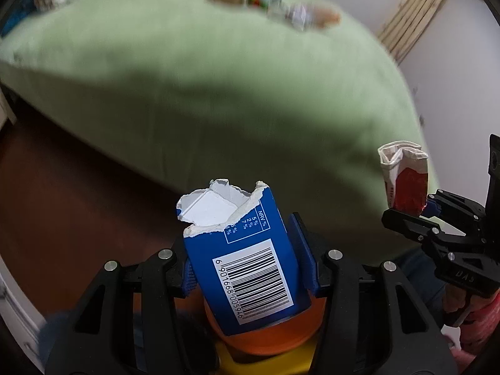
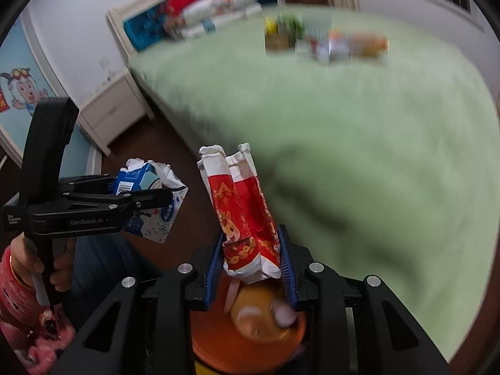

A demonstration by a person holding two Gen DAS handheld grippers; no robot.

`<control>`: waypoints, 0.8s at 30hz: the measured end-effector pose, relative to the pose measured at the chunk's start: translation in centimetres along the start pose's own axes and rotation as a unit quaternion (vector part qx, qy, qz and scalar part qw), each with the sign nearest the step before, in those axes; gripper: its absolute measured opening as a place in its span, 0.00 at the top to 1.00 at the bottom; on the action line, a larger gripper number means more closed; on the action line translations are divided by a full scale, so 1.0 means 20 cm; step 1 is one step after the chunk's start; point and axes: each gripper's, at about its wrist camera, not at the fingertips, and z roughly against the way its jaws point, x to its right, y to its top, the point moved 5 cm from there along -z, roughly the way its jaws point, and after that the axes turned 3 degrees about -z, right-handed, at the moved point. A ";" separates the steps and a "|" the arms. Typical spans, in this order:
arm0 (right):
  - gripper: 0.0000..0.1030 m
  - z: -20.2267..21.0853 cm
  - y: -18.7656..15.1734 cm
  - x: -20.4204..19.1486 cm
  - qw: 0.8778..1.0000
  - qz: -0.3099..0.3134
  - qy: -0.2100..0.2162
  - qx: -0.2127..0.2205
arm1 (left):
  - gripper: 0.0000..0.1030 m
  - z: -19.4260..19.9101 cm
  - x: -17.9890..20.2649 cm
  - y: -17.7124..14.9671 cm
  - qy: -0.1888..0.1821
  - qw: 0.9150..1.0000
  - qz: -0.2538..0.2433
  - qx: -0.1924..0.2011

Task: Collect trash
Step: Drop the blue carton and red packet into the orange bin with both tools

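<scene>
Pinching a torn blue carton (image 1: 240,268) between its blue pads, the left gripper (image 1: 247,268) holds it upright over an orange bin (image 1: 265,334) that sits directly below the jaws. The carton's top is ripped open to white board; its near face carries a barcode reading 6 901668 005946, and above that a small table headed "NRV %" with the figures 5, 2 and 7. In the right wrist view the same carton (image 2: 153,200) shows a pale blue and white side with a cartoon print too small to read, and the black frame around it bears the words "GenRobot.AI".

The right gripper (image 2: 251,262) has its jaws pressed tight on a crumpled red and white paper packet (image 2: 243,215) — gold patterns, a cartoon animal and one large Chinese character on the red, the white top end folded open. It hangs over the same orange bin (image 2: 250,343), which already holds something round and orange-yellow, blurred. From the left wrist view that packet (image 1: 406,178) stands to the right, well apart from the carton.

A hand (image 2: 47,268) in a pink patterned sleeve grips the left gripper's handle. Beyond lies a bed with a green cover (image 1: 218,93), a blurred cluster of packets and bottles (image 2: 325,40) at its far side, a cream nightstand (image 2: 112,109) to the left, and dark brown floor (image 1: 62,203) — nearer still, a cartoon poster (image 2: 22,90) on the wall.
</scene>
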 end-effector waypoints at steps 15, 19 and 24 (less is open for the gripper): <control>0.49 -0.48 -0.46 0.05 0.985 -0.052 -0.018 -0.162 | 0.36 -0.58 0.01 -0.45 0.016 0.985 -0.009 -0.169; 0.43 -0.43 -0.42 0.08 0.989 -0.056 -0.032 -0.135 | 0.31 -0.55 -0.03 -0.41 0.032 0.988 -0.007 -0.149; 0.42 -0.43 -0.38 0.11 0.989 -0.067 -0.036 -0.127 | 0.30 -0.50 -0.05 -0.38 0.041 0.991 -0.007 -0.131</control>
